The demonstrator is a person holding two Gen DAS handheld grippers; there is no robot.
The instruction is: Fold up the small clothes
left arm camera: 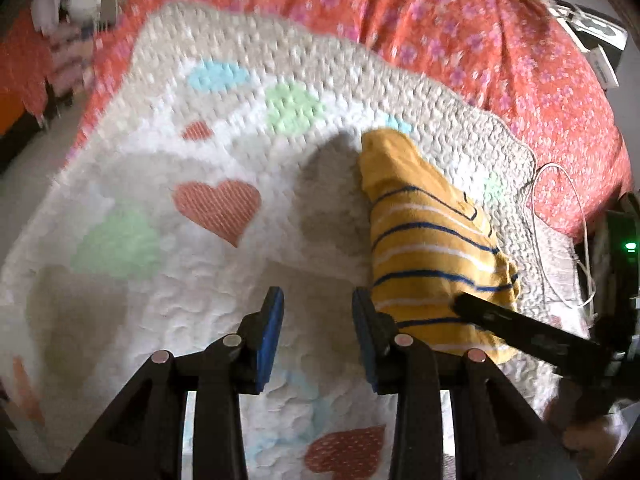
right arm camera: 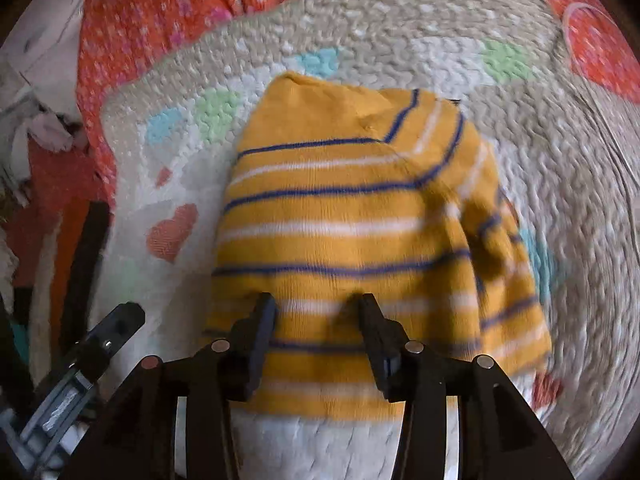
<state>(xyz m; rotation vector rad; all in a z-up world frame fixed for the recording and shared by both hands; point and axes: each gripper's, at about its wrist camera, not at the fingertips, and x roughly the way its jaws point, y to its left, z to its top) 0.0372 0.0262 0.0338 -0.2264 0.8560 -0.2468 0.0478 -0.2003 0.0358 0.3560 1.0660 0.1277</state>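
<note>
Here, a small yellow garment (right arm camera: 348, 232) with blue and white stripes lies folded on a quilted blanket (left arm camera: 168, 280) patterned with hearts in coral, green and blue. The blanket is spread over an orange floral bedsheet (left arm camera: 460, 20). In the right wrist view the right gripper (right arm camera: 316, 312) sits over the near part of the garment, its 2 fingers spread apart with striped cloth showing between them; whether the tips press into the fabric cannot be told. In the left wrist view the left gripper (left arm camera: 318, 300) is over bare blanket just beside the garment's left edge, its blue-padded fingers (left arm camera: 270, 332) apart with nothing between them, and the right-hand finger is next to the cloth's edge. From that view the right gripper's dark finger reaches in from the right onto the lower part of the garment. A white cable (left arm camera: 560, 216) loops across the blanket's far right edge, near a dark device with a green light (left arm camera: 630, 246). Both views are blurred.
</note>
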